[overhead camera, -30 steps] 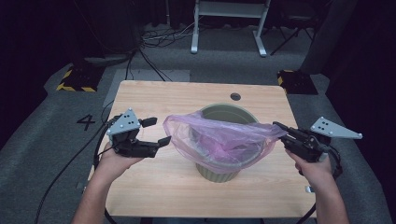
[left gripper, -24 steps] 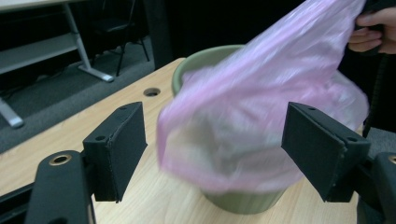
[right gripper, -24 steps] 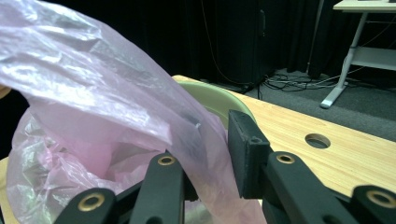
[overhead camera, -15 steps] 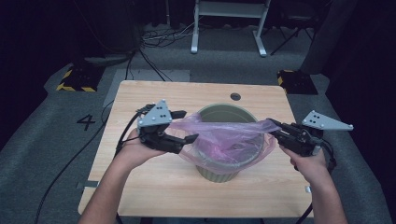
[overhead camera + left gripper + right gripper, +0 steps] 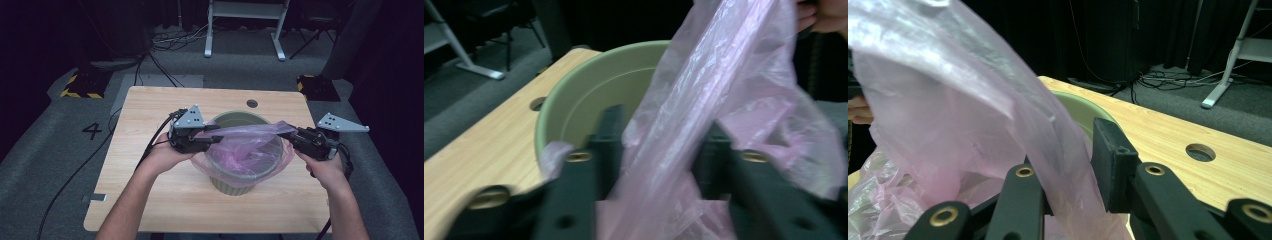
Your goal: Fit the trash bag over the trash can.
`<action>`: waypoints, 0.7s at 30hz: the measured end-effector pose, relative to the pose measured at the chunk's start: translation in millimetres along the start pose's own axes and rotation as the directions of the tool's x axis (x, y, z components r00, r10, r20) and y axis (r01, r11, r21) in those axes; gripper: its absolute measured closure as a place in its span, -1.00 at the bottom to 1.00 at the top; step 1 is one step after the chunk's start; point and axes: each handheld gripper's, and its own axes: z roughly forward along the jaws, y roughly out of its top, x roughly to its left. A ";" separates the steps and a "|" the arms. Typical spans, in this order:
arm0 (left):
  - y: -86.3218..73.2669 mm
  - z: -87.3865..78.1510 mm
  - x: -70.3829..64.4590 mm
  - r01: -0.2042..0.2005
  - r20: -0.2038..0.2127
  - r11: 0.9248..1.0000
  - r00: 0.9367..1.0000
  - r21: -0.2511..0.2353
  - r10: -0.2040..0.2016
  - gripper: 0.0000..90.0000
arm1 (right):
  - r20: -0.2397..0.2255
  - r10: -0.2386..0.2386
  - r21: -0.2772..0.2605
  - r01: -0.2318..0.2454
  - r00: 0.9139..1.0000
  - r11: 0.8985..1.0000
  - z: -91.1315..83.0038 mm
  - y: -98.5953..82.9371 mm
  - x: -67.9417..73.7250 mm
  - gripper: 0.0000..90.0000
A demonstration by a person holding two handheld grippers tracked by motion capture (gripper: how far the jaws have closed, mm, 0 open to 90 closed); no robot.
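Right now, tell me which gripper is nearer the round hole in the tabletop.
Left. The left gripper sits at the bin's near-left rim, closer to the hole; the right gripper is farther off to its right.

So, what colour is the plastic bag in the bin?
Pale see-through pink; the bag shows best in the left gripper view.

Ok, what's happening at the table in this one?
A person is fitting a pink plastic bag into a green bin that stands on the wooden table. The left gripper has bag film between its jaws at the bin's left rim, and the right gripper holds the film at the right. A band of film is stretched between them across the bin's mouth, the rest sags inside and drapes over the near rim.
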 end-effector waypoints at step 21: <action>-24.7 9.9 46.8 0.244 -0.228 0.970 0.944 -0.008 -0.240 0.96 | 0.101 0.121 0.012 -0.122 0.988 0.992 9.0 -20.9 -42.1 0.96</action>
